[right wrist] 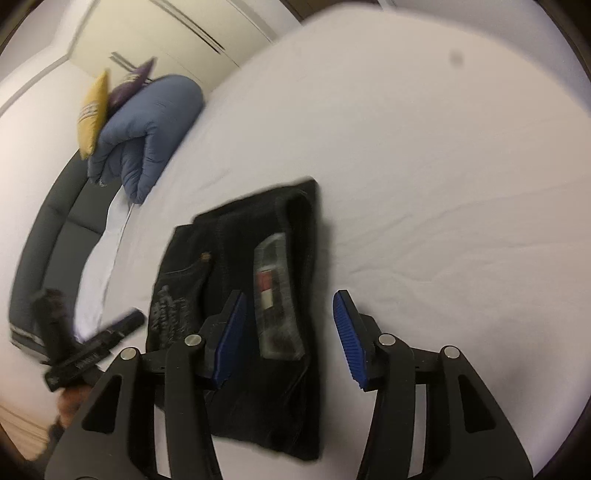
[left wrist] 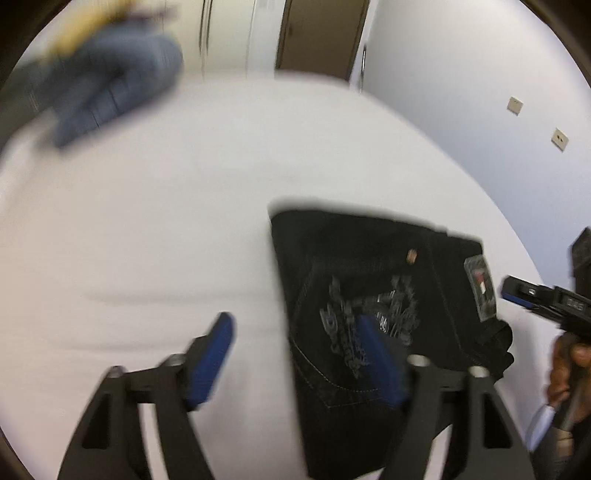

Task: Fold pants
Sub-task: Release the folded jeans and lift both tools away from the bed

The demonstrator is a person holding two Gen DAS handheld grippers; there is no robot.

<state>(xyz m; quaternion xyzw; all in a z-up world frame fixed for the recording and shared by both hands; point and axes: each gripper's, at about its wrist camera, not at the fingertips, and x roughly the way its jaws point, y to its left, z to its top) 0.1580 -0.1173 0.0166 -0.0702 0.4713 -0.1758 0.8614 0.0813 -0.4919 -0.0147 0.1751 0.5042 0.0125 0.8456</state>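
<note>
A white bed sheet point(right wrist: 424, 155) fills most of the view, lightly creased. At its far corner lie a blue pillow point(right wrist: 151, 125), a yellow cushion point(right wrist: 91, 116) and a purple one. A dark padded headboard point(right wrist: 55, 225) edges it. Beyond stand pale walls point(left wrist: 461, 74) with two sockets and a brown door point(left wrist: 321, 33).

One pair black pants point(right wrist: 258, 295), folded, on one bed point(right wrist: 443, 166). One clear tag point(right wrist: 275, 295) on pants. Two hand-held grippers: left hand-held gripper point(left wrist: 295, 358), right hand-held gripper point(right wrist: 288, 339); two blue pads each. One blue pillow point(right wrist: 147, 129), one yellow cushion point(right wrist: 92, 110), one purple cushion point(right wrist: 131, 85). Two wall sockets point(left wrist: 514, 106). One brown door point(left wrist: 321, 37).
</note>
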